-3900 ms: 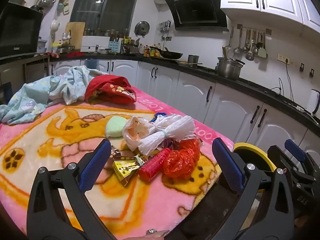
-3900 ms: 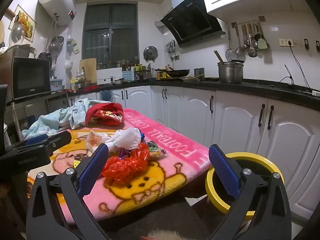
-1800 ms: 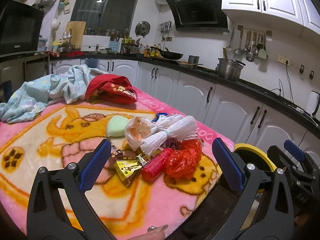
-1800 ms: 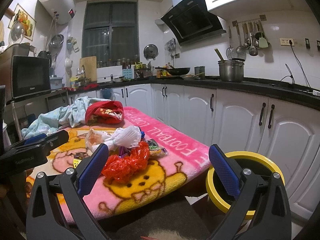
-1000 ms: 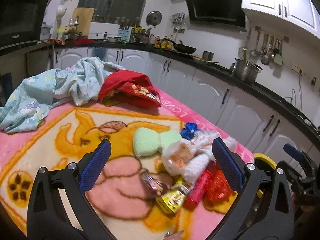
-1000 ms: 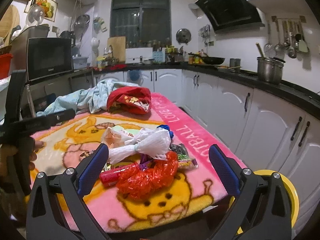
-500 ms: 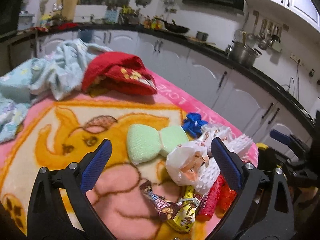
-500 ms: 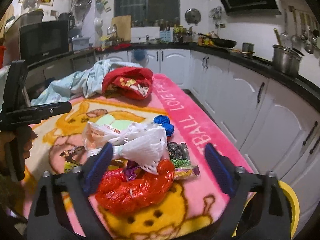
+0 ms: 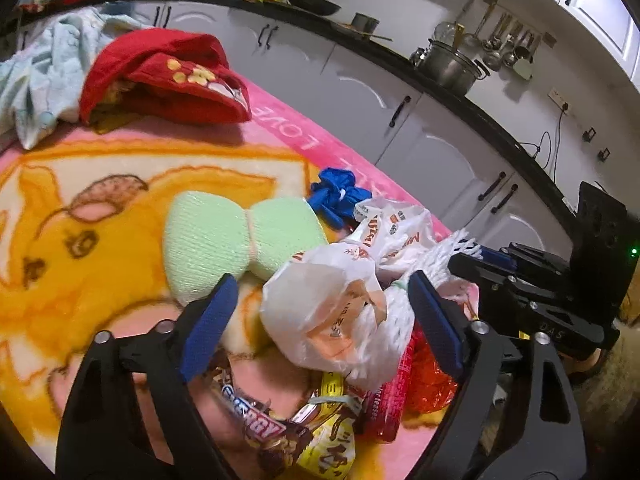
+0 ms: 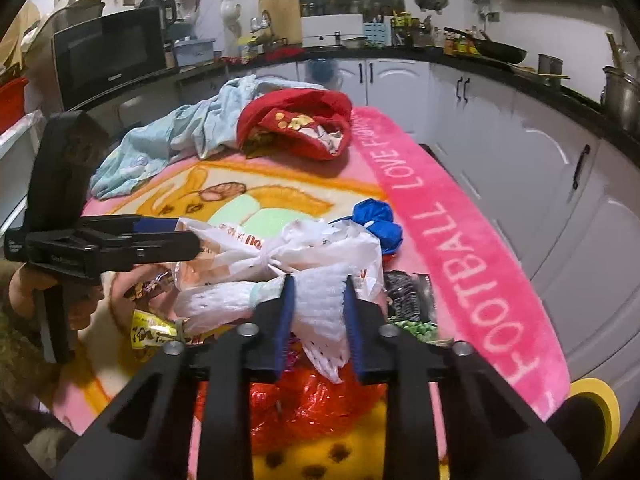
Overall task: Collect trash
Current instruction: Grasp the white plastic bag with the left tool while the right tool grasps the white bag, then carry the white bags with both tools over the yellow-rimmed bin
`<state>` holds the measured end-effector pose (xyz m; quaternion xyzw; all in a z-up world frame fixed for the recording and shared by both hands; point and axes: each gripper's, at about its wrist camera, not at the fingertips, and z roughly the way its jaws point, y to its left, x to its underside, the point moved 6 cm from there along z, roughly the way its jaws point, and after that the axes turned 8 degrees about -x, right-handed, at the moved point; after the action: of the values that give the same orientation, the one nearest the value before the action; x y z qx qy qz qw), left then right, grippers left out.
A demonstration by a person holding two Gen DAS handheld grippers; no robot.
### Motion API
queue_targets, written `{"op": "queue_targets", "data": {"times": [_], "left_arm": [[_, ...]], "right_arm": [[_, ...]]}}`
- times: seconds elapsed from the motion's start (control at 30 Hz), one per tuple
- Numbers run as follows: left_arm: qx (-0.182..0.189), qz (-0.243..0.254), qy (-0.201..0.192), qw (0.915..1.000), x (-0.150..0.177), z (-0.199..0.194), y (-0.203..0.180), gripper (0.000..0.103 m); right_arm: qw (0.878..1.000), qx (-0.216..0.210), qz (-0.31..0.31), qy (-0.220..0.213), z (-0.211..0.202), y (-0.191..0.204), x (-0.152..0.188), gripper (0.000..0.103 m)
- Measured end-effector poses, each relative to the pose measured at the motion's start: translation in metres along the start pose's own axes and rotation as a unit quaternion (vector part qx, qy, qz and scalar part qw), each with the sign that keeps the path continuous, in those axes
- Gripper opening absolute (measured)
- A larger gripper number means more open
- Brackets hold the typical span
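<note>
Right wrist view: trash sits heaped at the near right edge of the pink blanket (image 10: 460, 240), cabinets close beyond — open blanket lies to the left. The right tool (image 10: 318, 322) is pinched nearly closed on the white foam net (image 10: 320, 316). The left tool (image 9: 320, 320) gapes wide around the white plastic bag (image 9: 332, 312), gripping nothing.

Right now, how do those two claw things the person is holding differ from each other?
The left gripper stands wide open, its blue pads either side of the printed plastic bag without pinching it. The right gripper has closed in on the white foam netting, which bulges between its pads. The left one holds nothing; the right one has trash in its grip. Both are black with blue pads, at the same trash pile.
</note>
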<state>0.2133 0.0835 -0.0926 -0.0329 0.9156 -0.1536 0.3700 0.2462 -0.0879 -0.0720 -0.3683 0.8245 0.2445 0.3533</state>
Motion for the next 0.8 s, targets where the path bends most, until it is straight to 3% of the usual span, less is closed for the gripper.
{"op": "queue_targets", "data": {"times": [0.13,0.2,0.33,0.5,0.8], "left_arm": [[0.003,0.000,0.006,1.0000,0.001,0.003,-0.001,0.054],[-0.001,0.003,0.008,1.0000,0.003,0.003,-0.001,0.049],[-0.013,0.015,0.006,0.9998,0.003,0.002,-0.001,0.024],[-0.022,0.029,-0.002,0.9993,0.004,-0.003,-0.003,0.018],[-0.041,0.026,-0.054,0.9974,-0.004,-0.035,-0.005,0.012]], "right_arm": [[1.000,-0.002,0.006,-0.007,-0.002,-0.002,0.000,0.010],[1.000,-0.002,0.001,-0.008,-0.003,-0.001,0.000,0.008],[1.000,-0.003,0.002,-0.012,-0.001,0.000,-0.001,0.007],[1.000,-0.003,0.009,-0.019,-0.004,0.001,0.000,0.007],[0.999,-0.012,-0.004,-0.044,-0.020,0.020,-0.006,0.006]]}}
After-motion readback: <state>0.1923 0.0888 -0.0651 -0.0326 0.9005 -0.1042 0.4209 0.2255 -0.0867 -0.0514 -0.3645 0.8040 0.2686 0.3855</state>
